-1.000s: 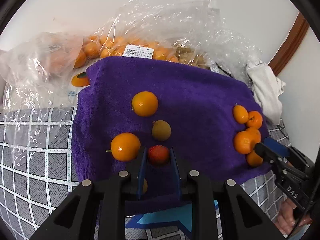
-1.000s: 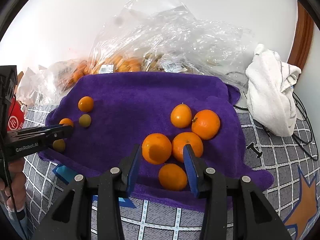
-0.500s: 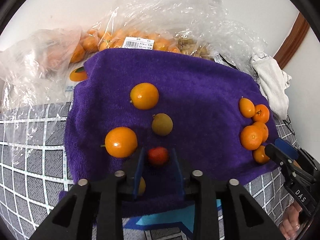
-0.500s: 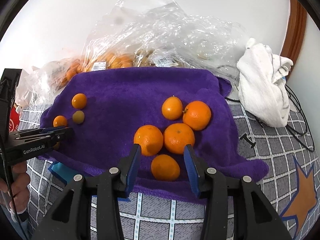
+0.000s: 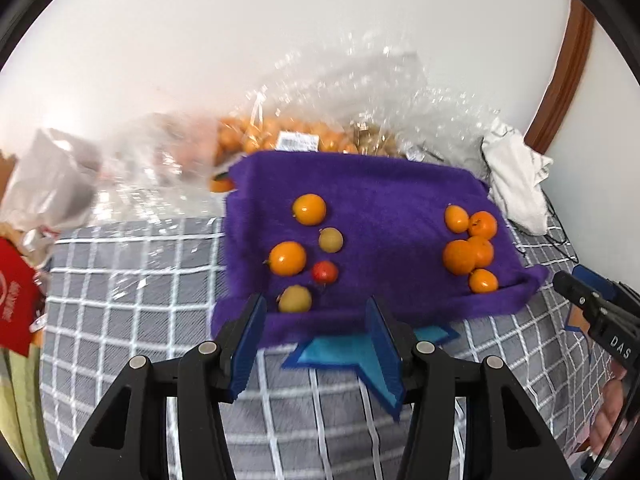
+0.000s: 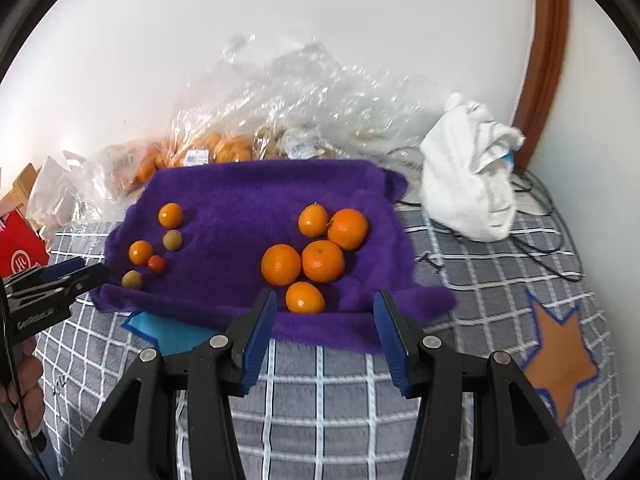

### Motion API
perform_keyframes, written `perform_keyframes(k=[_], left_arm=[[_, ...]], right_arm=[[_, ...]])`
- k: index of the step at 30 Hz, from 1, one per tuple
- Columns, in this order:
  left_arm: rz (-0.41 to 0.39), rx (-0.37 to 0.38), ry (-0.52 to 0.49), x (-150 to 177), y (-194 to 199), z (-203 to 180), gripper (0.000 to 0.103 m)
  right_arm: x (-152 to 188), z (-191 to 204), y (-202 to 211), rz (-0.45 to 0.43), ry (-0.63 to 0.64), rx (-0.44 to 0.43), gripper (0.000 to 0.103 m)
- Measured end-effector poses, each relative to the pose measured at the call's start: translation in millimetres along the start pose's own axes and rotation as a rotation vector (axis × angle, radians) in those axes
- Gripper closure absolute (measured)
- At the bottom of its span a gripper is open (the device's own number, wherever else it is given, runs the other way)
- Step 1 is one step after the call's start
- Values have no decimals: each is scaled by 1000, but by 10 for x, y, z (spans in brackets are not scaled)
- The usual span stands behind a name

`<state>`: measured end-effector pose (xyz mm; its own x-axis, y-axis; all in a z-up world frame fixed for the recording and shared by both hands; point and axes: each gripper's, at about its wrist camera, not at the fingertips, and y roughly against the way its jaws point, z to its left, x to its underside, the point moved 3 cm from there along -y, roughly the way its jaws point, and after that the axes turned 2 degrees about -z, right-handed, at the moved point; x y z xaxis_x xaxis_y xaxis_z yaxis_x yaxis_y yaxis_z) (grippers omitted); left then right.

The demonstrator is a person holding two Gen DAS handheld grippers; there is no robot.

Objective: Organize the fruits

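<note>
A purple towel (image 5: 384, 184) (image 6: 240, 192) lies on a grey checked cover. On its left side sit a small red fruit (image 5: 325, 271) (image 6: 156, 264), two orange kumquats (image 5: 287, 258) (image 5: 309, 209) and two yellow-green fruits (image 5: 295, 299) (image 5: 331, 239). Several larger oranges (image 6: 323, 261) (image 5: 464, 257) are grouped on its right side. My left gripper (image 5: 316, 340) hangs above the towel's near edge, its jaws opening with nothing between them. My right gripper (image 6: 324, 332) is likewise raised over the near edge, jaws opening and empty, just short of the nearest orange (image 6: 305, 297).
Clear plastic bags (image 6: 280, 112) holding more oranges lie behind the towel against the white wall. A crumpled white cloth (image 6: 468, 192) and black cables lie at the right. A red package (image 5: 16, 304) sits at the far left. A brown door frame (image 6: 540, 60) rises at right.
My left gripper let go of the red fruit, which now rests on the towel, and both grippers opened wider while lifting up and back from the fruit.
</note>
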<state>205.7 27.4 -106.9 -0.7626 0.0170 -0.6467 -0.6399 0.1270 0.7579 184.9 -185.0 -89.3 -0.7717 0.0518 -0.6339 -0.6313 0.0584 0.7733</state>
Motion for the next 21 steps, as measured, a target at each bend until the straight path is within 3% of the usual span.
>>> perform_keyframes(k=[1,5,9,15,21], left_arm=[[-16,-8,5,45,127,1,53],[-63,-34,-2,184,502,-33,46],[-113,-48,-5,322,835,-113,34],[-189,-65,4,509,1279,-227,21],[-224,-56,19,684,1539,-296,20]], right_arm=[[24,-1,130,-15,4,7,51],[110,-1,549,-83,10,7,22],[229,1,930,-133,17,5,11],[397,-55,1353,-178,-2,15,8],[560,-100,1740,-231,15,49,6]])
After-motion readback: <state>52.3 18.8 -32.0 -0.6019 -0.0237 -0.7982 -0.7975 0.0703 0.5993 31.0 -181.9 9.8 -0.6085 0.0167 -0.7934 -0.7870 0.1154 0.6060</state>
